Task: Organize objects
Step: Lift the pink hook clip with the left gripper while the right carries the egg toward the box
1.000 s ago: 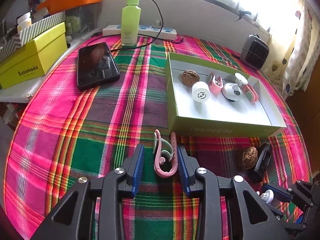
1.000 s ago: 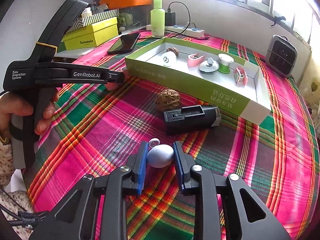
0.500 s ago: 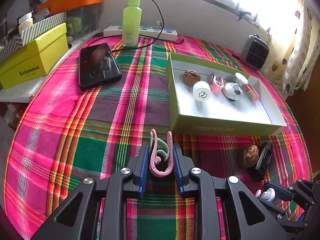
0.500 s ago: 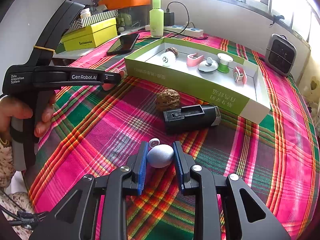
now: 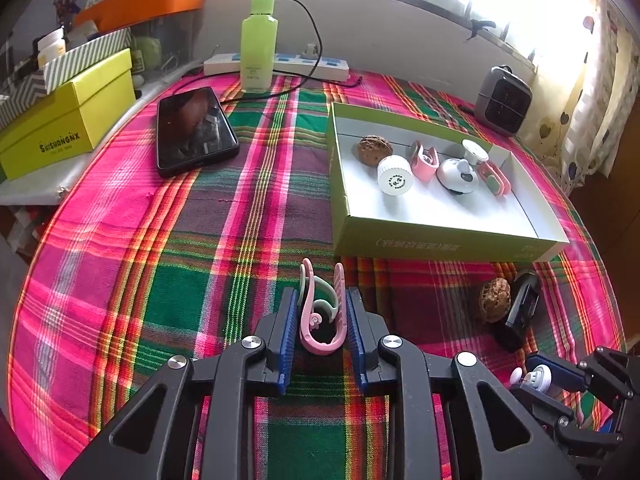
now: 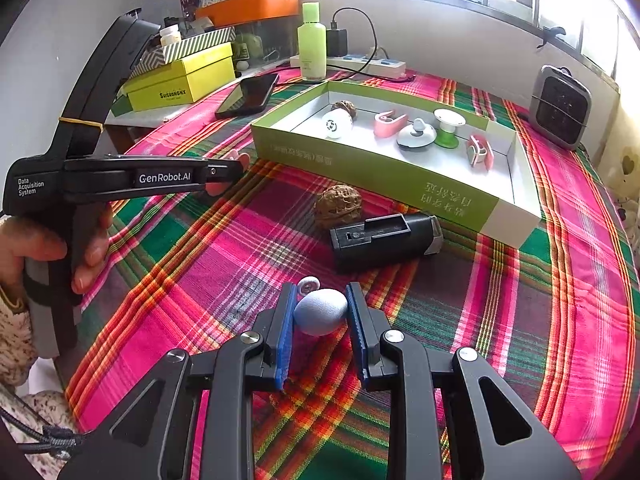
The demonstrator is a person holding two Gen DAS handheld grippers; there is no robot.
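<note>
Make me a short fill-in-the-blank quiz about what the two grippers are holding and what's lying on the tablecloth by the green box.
1. The left gripper is shut on a ____ plastic clip.
2. The right gripper is shut on a pale blue, ____-shaped object.
3. Outside the green box, a walnut lies next to a ____ cylindrical device.
4. Inside the box there is ____ walnut.

Missing words: pink; egg; black; one

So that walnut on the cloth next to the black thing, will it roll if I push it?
Probably a little: the walnut is roundish, though its ridged shell and the woven tablecloth should stop it quickly. The black case beside it likely blocks rolling that way.
</note>
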